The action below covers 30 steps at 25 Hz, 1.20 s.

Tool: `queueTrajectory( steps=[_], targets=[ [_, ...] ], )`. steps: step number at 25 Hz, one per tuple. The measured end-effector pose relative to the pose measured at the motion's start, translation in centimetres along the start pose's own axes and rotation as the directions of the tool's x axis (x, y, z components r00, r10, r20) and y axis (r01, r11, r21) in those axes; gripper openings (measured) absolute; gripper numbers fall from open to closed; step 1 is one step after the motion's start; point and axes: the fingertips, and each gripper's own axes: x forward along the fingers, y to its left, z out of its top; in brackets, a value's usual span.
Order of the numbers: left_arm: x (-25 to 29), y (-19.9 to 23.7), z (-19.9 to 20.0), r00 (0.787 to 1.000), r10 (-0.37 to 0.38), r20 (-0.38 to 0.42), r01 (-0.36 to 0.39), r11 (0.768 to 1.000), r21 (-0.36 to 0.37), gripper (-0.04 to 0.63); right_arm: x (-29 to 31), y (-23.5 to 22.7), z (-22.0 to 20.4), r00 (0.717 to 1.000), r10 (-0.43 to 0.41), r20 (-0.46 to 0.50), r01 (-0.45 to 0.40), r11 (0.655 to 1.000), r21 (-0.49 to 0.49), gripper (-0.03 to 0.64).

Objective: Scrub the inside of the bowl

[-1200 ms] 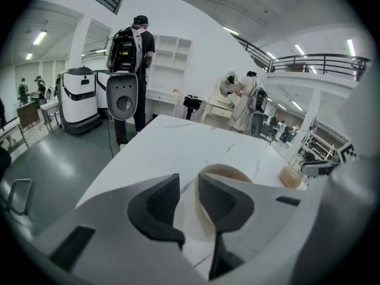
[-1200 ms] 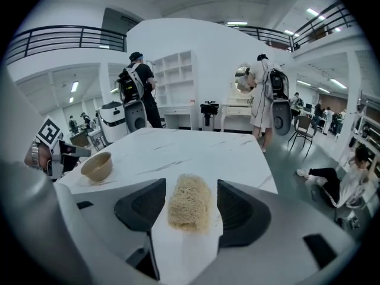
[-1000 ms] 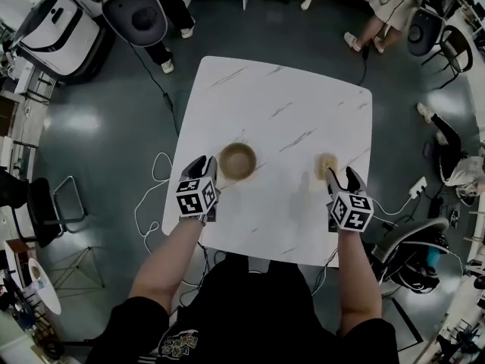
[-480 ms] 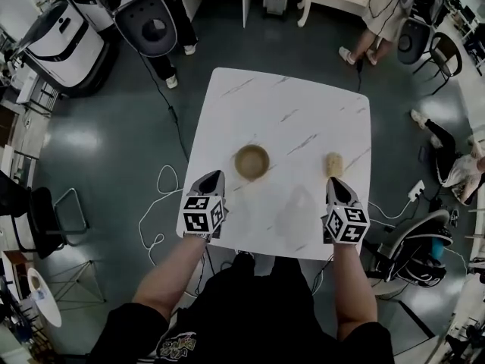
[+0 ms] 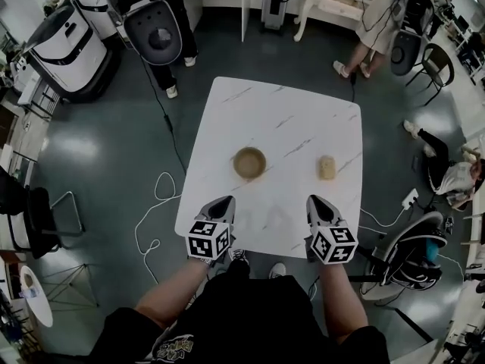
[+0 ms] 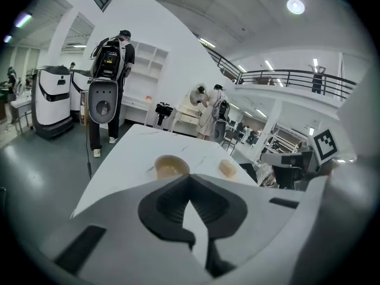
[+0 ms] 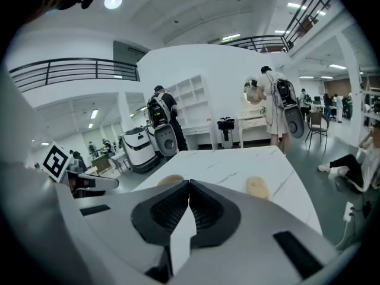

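White-jawed, the left gripper [image 5: 224, 201] and the right gripper [image 5: 314, 201] are pointing over the near edge of the marble table [image 5: 280, 120], both clenched tight on nothing. Beyond them, the tan bowl [image 5: 250, 162] is sitting upright mid-table, with the yellowish sponge [image 5: 326, 167] lying well apart to its right.

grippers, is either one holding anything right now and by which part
Nothing is held. The left gripper and right gripper are both shut and empty, short of the bowl and sponge.
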Motion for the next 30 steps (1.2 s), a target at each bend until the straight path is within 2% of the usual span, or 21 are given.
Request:
queueTrajectory(
  steps=[9, 17, 20, 30],
  targets=[
    [-3.2, -7.0, -3.4, 1.0, 0.017, 0.019, -0.016, 0.999, -0.034, 0.006, -6.0, 1.5, -2.5, 0.99, 0.141, -0.011, -0.141, 0.99, -0.004, 0.021],
    [-6.0, -13.7, -6.7, 1.0, 0.011, 0.025, -0.01, 1.0, -0.024, 0.006, -12.5, 1.8, -5.5, 0.973, 0.229, -0.017, -0.23, 0.973, -0.007, 0.021],
    [-6.9, -15.8, -8.2, 0.999, 0.016, 0.033, -0.015, 0.999, -0.041, 0.006, -14.8, 1.7, -7.0, 0.966, 0.256, -0.03, -0.256, 0.967, -0.01, 0.021],
    [-7.8, -19.7, -11.5, 0.999, 0.039, 0.038, -0.036, 0.997, -0.07, 0.006, -18.0, 1.5, -10.1, 0.945, 0.321, -0.07, -0.323, 0.946, -0.033, 0.021]
  ],
)
